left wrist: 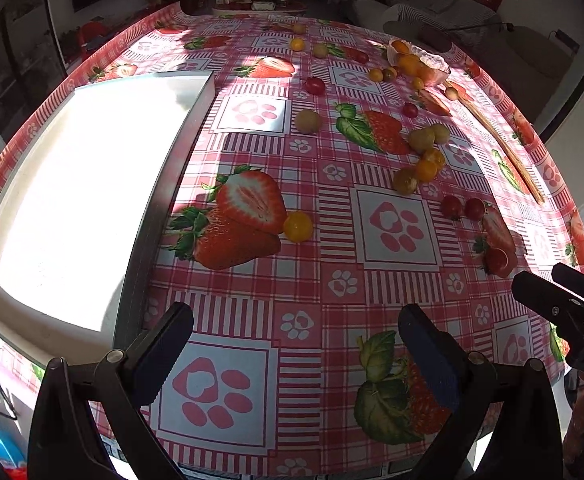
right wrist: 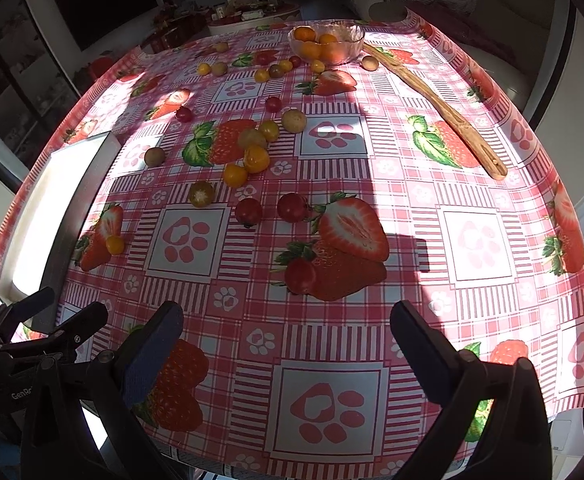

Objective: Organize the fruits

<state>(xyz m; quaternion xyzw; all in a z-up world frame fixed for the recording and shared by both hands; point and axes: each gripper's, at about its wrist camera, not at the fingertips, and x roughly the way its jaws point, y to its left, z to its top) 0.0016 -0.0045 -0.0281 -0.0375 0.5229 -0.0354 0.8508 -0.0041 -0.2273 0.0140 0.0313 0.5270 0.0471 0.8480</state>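
Several cherry tomatoes, red, yellow and green, lie scattered over the strawberry-print tablecloth (left wrist: pixel 372 280). A yellow tomato (left wrist: pixel 298 226) rests near the white tray (left wrist: pixel 71 200) at the left. Two red tomatoes (right wrist: pixel 269 209) sit mid-table. A red tomato (right wrist: pixel 300 276) lies just ahead of my right gripper (right wrist: pixel 287 340), which is open and holds nothing. My left gripper (left wrist: pixel 296 336) is also open and empty, hovering over the near edge of the table. A glass bowl (right wrist: pixel 326 44) with orange fruit stands at the far side.
A long wooden utensil (right wrist: pixel 440 108) lies along the far right of the table. The white tray (right wrist: pixel 51 200) has raised rims. The right gripper (left wrist: pixel 564 304) shows at the edge of the left wrist view. Beyond the table are a sofa and cluttered shelves.
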